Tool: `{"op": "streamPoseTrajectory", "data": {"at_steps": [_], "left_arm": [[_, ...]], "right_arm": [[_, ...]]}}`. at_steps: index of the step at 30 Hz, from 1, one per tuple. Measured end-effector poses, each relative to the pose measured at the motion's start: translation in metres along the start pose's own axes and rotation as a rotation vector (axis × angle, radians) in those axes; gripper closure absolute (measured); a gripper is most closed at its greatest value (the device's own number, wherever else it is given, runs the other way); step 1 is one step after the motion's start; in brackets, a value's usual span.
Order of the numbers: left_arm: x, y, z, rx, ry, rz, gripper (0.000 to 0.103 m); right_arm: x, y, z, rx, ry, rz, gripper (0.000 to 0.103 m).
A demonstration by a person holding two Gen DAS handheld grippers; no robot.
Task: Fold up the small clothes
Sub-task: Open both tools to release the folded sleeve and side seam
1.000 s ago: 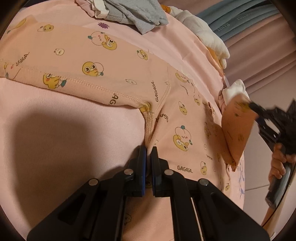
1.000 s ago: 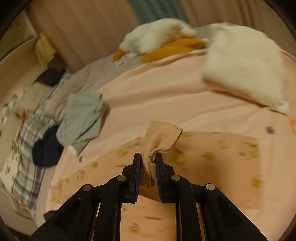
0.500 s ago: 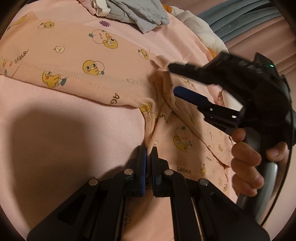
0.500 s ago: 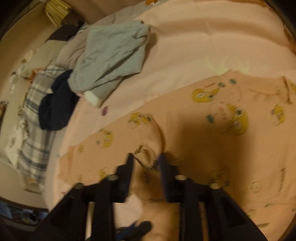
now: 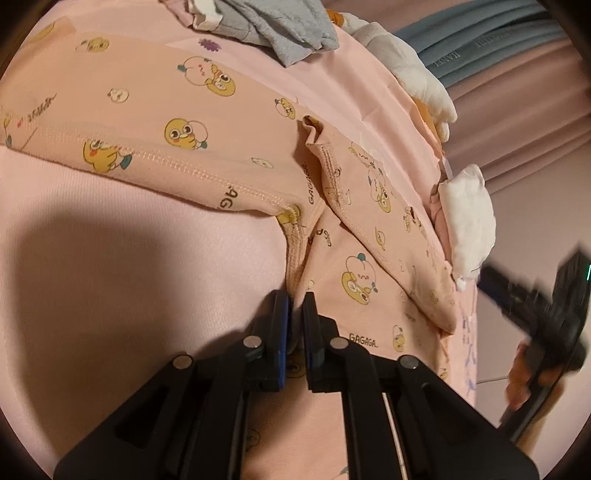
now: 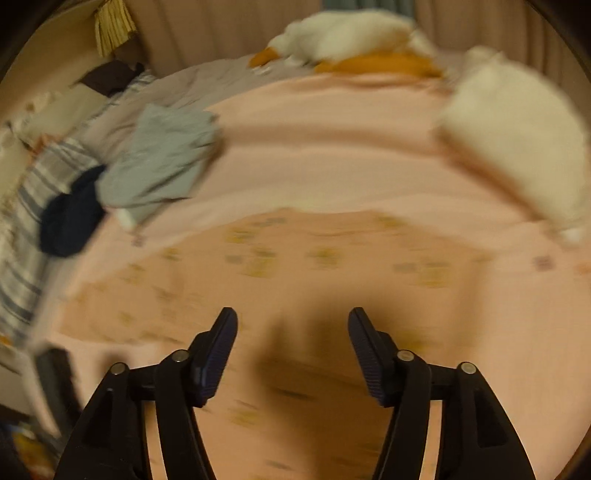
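A peach child's garment point(image 5: 207, 122) printed with yellow ducks lies spread on the pink bed cover point(image 5: 110, 280). One part of it is folded over toward the middle point(image 5: 373, 206). My left gripper point(image 5: 295, 299) is shut on the garment's seam at its near edge. My right gripper point(image 6: 291, 325) is open and empty, held above the garment point(image 6: 332, 266), which is blurred in the right wrist view. In the left wrist view the right gripper point(image 5: 535, 306) shows at the right edge with the hand that holds it.
A grey garment point(image 5: 280, 26) lies at the far edge of the cover, with dark blue and striped clothes point(image 6: 70, 218) beside it. White fluffy items point(image 6: 517, 140) and an orange one point(image 6: 373, 62) lie near the curtain. A white folded piece point(image 5: 469, 218) sits at the cover's right edge.
My right gripper carried a flap of the garment over toward the middle, let it go, opened wide and drew back to the right. My left gripper kept its hold on the seam.
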State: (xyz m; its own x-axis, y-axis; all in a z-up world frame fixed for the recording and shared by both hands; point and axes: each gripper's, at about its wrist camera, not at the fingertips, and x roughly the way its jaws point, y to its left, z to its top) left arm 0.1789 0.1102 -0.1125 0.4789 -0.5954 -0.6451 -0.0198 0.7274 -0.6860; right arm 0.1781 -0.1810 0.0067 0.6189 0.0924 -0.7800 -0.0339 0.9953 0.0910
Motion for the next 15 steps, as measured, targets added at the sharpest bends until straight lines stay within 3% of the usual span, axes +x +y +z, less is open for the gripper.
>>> {"op": "streamPoseTrajectory", "data": {"at_steps": [3,6,10,13,15], "left_arm": [[-0.005,0.002,0.002,-0.041,0.009,-0.009,0.093],[-0.019,-0.001,0.002,-0.024,-0.043,0.036,0.08],[-0.049,-0.001,0.001,-0.009,-0.231,0.163,0.039],[-0.061,0.015,0.005,-0.052,-0.286,0.214,0.037],[-0.067,0.027,0.01,-0.083,-0.285,0.209,0.038]], "right_arm": [[-0.008,-0.02,-0.022,-0.09,-0.006,-0.139,0.039],[-0.006,-0.035,-0.049,-0.179,0.006,-0.229,0.038],[0.017,-0.054,-0.069,-0.235,0.024,-0.348,0.034],[0.031,-0.088,-0.076,-0.17,-0.008,-0.441,0.034],[0.032,-0.12,-0.081,-0.056,0.002,-0.364,0.034]]}}
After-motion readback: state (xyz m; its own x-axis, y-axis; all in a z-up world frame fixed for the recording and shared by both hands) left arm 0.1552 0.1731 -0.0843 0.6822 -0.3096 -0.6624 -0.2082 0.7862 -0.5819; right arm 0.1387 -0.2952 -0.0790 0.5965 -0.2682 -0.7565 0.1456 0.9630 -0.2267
